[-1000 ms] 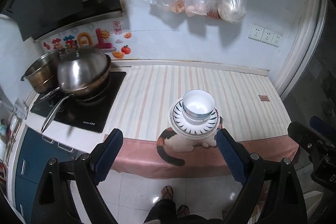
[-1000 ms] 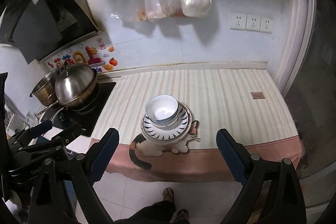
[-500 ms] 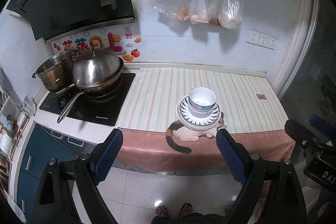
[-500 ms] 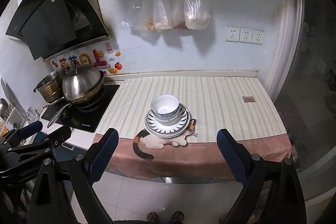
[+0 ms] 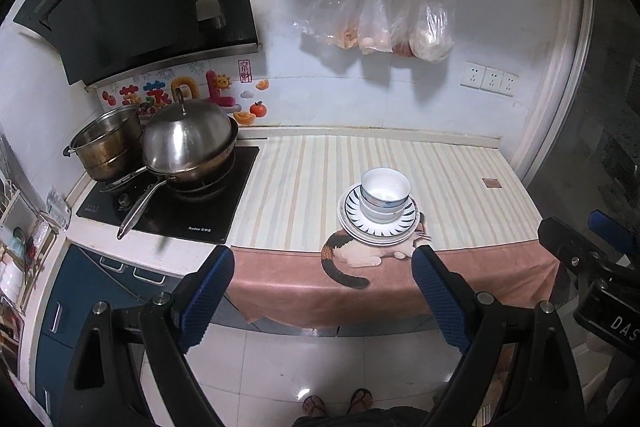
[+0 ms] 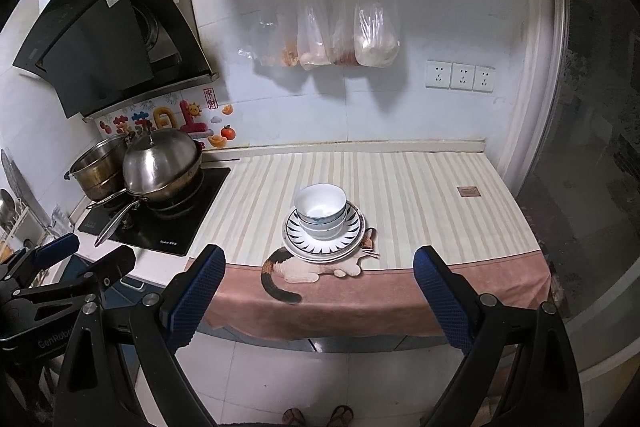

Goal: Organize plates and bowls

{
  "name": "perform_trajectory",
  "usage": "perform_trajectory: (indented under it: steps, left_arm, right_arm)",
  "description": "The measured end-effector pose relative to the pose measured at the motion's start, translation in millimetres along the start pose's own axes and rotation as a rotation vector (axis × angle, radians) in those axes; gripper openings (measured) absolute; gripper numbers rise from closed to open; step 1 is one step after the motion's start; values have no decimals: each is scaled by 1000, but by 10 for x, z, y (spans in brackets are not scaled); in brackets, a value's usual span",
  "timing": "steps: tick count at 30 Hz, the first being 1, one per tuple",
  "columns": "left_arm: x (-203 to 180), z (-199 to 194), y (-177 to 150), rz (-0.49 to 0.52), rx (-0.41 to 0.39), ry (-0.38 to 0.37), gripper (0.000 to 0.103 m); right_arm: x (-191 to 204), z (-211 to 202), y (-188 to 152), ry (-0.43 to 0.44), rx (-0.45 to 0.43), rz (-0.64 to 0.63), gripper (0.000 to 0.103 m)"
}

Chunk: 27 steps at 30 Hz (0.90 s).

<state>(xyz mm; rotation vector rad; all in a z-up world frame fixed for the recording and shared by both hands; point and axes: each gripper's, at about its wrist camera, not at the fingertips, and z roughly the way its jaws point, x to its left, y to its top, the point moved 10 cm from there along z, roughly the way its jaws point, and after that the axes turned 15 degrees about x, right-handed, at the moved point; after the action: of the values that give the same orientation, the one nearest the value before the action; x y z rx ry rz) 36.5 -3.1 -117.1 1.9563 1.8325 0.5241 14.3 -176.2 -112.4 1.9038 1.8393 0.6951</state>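
We hang back off the counter's [image 5: 460, 163] front edge, both jaws wide and empty; bowls [image 5: 385, 193] on plates [image 5: 378, 227] dead ahead.

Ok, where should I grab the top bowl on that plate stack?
Take the top bowl by its rim, from above: one of the fingers inside, one outside. It sits upright, nested in a lower bowl, so only the rim stands clear.

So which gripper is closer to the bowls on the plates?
Right, only slightly. The right gripper faces the bowls straight on; the left gripper stands off to their left. Both hang back, open.
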Motion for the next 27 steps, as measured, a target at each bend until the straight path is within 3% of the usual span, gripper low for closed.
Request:
perform_trajectory:
  steps: [27]
  left_arm:
    - [8,-153,-34,-1,-23,-10,91]
  right_arm:
    - [6,-134,-79,-23,-13,5,98]
